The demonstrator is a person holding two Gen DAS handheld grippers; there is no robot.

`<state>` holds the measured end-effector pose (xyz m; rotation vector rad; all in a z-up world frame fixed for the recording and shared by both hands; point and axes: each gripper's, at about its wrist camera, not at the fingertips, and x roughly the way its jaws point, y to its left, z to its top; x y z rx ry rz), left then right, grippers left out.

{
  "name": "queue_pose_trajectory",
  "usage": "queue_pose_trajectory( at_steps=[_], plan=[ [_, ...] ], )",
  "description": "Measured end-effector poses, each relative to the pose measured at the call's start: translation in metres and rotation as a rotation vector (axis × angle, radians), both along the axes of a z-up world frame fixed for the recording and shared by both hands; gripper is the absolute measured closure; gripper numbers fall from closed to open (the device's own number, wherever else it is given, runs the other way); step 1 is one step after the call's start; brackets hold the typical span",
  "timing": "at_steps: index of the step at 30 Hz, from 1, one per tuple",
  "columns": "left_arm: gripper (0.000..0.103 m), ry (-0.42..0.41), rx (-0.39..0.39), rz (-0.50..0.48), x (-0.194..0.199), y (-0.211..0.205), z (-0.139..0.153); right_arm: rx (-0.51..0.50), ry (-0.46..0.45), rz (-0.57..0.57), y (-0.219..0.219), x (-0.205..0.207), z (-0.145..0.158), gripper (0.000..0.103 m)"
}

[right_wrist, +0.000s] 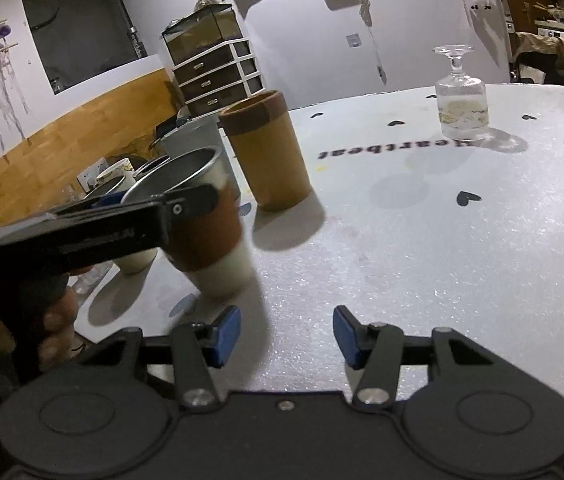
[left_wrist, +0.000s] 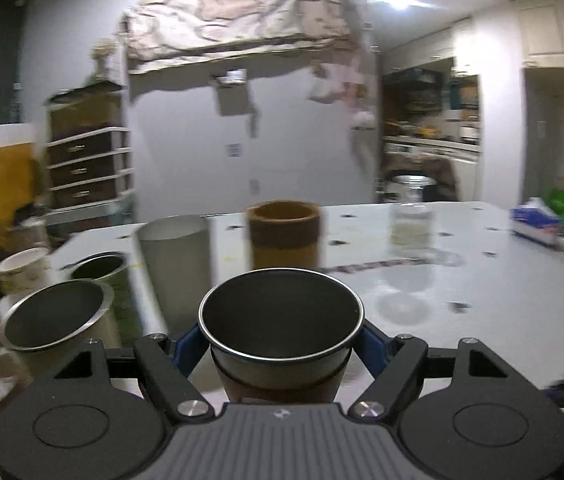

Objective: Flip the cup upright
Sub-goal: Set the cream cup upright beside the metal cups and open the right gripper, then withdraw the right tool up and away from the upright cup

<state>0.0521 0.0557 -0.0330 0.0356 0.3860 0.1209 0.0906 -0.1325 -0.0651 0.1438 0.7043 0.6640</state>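
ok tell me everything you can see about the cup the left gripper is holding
The cup is a pale tumbler with a brown sleeve around its middle, a thin metal rim and a dark inside. The left gripper clamps it at the sleeve, blue pads on both sides. It is mouth up, slightly tilted, near the table edge; whether its base touches is unclear.

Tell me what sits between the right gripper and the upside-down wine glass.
Nothing: in the right wrist view, bare table with printed hearts and lettering runs from the open right gripper to the inverted wine glass.
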Motion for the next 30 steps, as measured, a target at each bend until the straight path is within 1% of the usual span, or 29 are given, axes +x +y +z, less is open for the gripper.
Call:
queue_pose_trajectory(
  at_steps=[3, 6, 10, 19, 22, 24, 30],
  plan=[
    [0.025, -0.014, -0.006, 0.048, 0.001, 0.012, 0.001, -0.003, 0.000, -0.008, 0.000, 0.000, -0.001, 0.050],
    [0.025, -0.027, 0.026, 0.095, -0.002, 0.014, 0.001, -0.005, 0.001, -0.012, 0.001, 0.000, -0.001, 0.050],
    [0.025, -0.046, 0.058, 0.134, -0.002, 0.017, 0.000, -0.006, -0.007, -0.016, 0.001, -0.002, 0.000, 0.050],
    [0.024, -0.035, 0.002, 0.149, -0.002, 0.027, 0.000, -0.011, -0.019, -0.022, 0.001, -0.002, 0.001, 0.050],
    [0.021, -0.035, -0.017, 0.148, -0.003, 0.031, 0.001, -0.010, -0.024, -0.023, 0.001, -0.003, 0.001, 0.050],
    [0.016, -0.038, -0.020, 0.144, -0.005, 0.030, 0.003, -0.009, -0.025, -0.024, 0.001, -0.003, 0.002, 0.049],
    [0.010, -0.034, -0.049, 0.123, -0.013, 0.030, 0.008, -0.010, -0.053, -0.024, 0.002, -0.005, 0.007, 0.049]
  ],
)
